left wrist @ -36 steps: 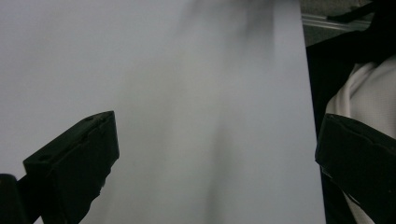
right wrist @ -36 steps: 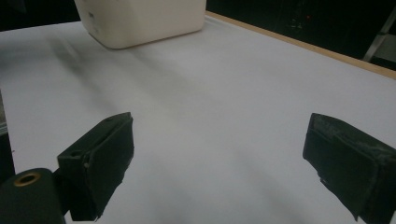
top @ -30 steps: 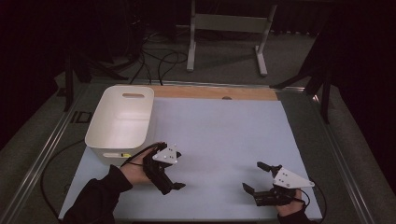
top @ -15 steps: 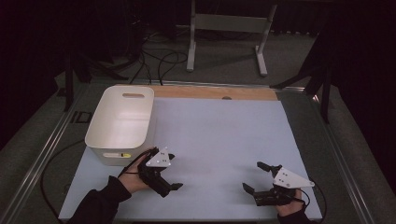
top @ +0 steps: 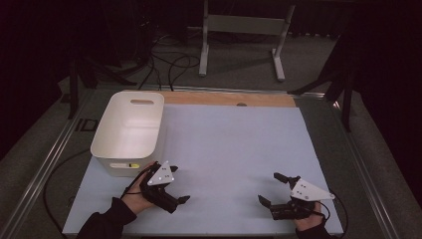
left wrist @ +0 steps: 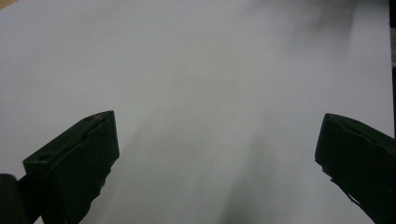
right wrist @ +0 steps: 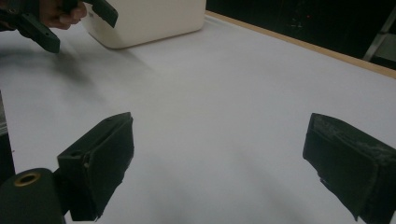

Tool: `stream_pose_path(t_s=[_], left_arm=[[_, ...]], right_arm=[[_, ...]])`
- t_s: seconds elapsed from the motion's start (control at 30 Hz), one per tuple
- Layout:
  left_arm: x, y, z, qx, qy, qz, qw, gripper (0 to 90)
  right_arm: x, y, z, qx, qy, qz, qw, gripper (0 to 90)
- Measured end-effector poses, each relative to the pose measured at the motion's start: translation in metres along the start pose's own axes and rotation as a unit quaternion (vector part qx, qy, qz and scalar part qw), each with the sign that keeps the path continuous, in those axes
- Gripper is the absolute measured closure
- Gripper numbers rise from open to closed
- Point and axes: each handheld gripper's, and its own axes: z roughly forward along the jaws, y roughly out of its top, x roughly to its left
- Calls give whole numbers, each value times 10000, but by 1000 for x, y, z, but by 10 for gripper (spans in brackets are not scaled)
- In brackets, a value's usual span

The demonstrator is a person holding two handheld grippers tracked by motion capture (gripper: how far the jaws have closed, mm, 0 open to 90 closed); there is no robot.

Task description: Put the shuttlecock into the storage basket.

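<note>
Left gripper is held with jaws spread wide, nothing between them, just in front of the white bin. Right gripper likewise gaping, unloaded, over the sheet's near right, well apart from the bin.

Ahead of the left hand-held gripper, whose jaws stood wide apart with bare counter between them, the way lay free. The one obstacle was the white bin, just beside that hand-held gripper on its far side. The right hand-held gripper, also spread wide, had open counter ahead and toward the left one, well apart from it.
</note>
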Motion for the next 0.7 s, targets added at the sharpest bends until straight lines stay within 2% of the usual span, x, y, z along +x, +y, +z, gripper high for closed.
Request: stream_pose_path(t_s=[0.07, 0.13, 0.2, 0.4, 0.5, 0.7], left_arm=[[0, -2, -2, -9, -146, 60, 9999, 0], [-1, -4, -3, 1, -103, 140, 9998, 0], [1, -6, -4, 6, -156, 106, 9998, 0], [0, -12, -9, 101, -366, 216, 9990, 0], [0, -15, -10, 52, -429, 130, 9990, 0], [-1, -23, -14, 57, -535, 122, 9985, 0]], right_arm=[[0, 0, 0, 3, -5, 1, 10000, 85], [0, 0, 0, 17, -6, 4, 10000, 85], [0, 0, 0, 7, -1, 4, 10000, 85], [0, 0, 0, 1, 2, -4, 10000, 85], [0, 0, 1, 15, -1, -2, 10000, 85], [0, 0, 0, 26, -14, 14, 10000, 85]])
